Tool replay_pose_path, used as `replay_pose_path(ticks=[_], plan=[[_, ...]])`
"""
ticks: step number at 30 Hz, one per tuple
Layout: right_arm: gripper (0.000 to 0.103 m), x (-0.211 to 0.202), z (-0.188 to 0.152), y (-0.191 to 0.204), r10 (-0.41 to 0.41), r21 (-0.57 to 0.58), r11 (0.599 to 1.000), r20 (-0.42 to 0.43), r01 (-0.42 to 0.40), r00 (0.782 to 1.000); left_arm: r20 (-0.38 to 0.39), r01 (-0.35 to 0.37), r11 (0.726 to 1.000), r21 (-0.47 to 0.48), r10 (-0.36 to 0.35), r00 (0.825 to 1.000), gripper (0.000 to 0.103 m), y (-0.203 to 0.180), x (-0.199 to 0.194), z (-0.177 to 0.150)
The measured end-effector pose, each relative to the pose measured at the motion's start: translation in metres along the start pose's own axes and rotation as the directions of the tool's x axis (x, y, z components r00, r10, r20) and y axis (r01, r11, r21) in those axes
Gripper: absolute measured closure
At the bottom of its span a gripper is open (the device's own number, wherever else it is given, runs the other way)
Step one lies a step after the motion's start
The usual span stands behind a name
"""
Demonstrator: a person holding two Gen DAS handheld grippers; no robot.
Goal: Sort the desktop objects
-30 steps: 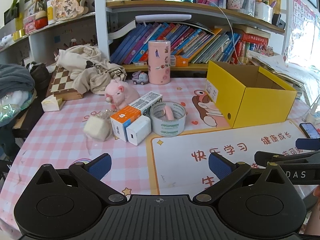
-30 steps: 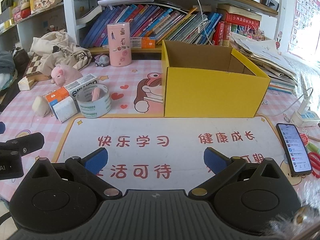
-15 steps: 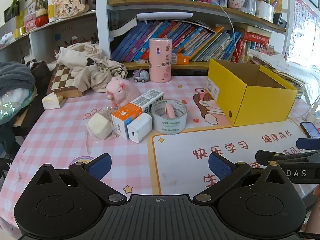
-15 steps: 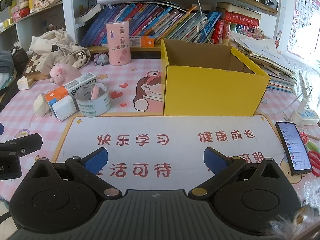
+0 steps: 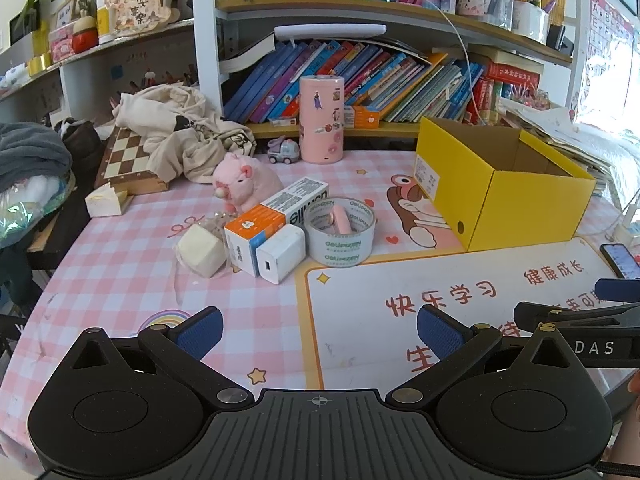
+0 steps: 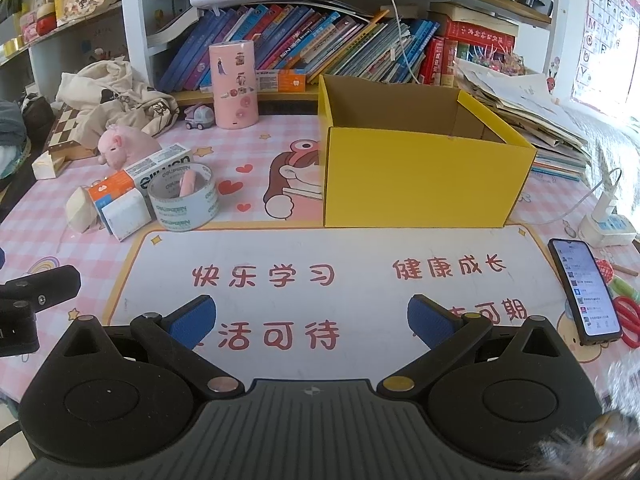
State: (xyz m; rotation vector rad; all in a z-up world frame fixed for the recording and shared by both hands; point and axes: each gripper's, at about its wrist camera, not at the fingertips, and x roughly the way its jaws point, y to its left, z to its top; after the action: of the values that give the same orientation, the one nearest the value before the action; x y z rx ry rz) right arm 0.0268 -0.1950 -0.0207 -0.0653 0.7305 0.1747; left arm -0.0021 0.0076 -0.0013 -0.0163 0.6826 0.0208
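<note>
A cluster of objects lies left of centre on the pink checked desk: a tape roll [image 5: 340, 234] [image 6: 183, 197] with a small pink item inside, a white charger [image 5: 280, 258], an orange and white box [image 5: 276, 220], a cream cube [image 5: 200, 250] and a pink plush [image 5: 244, 182]. An open yellow box [image 5: 504, 192] [image 6: 420, 172] stands to the right and looks empty. My left gripper [image 5: 318, 328] is open and empty, low over the desk in front of the cluster. My right gripper [image 6: 310, 320] is open and empty over the white mat [image 6: 320, 280].
A phone [image 6: 586, 290] and red scissors [image 6: 628, 320] lie at the right edge by a power strip [image 6: 608, 228]. A pink canister [image 5: 321, 118], toy car [image 5: 283, 151], chessboard [image 5: 128, 160] and clothes [image 5: 180, 132] sit at the back under bookshelves.
Both grippers have drifted slightly; the views shift a little and the objects sit a bit lower and nearer in frame. Both jaws stay open and nothing on the desk has moved.
</note>
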Motion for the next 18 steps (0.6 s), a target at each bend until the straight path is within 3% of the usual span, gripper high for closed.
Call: replay_pose_path(ticks=[18], plan=[[0.000, 0.0028, -0.0003, 0.0031, 0.001, -0.004, 1.000, -0.012, -0.002, 1.000, -0.011, -0.004, 1.000, -0.002, 0.004, 1.000, 0.000, 0.0001, 0.0012, -0.0015]])
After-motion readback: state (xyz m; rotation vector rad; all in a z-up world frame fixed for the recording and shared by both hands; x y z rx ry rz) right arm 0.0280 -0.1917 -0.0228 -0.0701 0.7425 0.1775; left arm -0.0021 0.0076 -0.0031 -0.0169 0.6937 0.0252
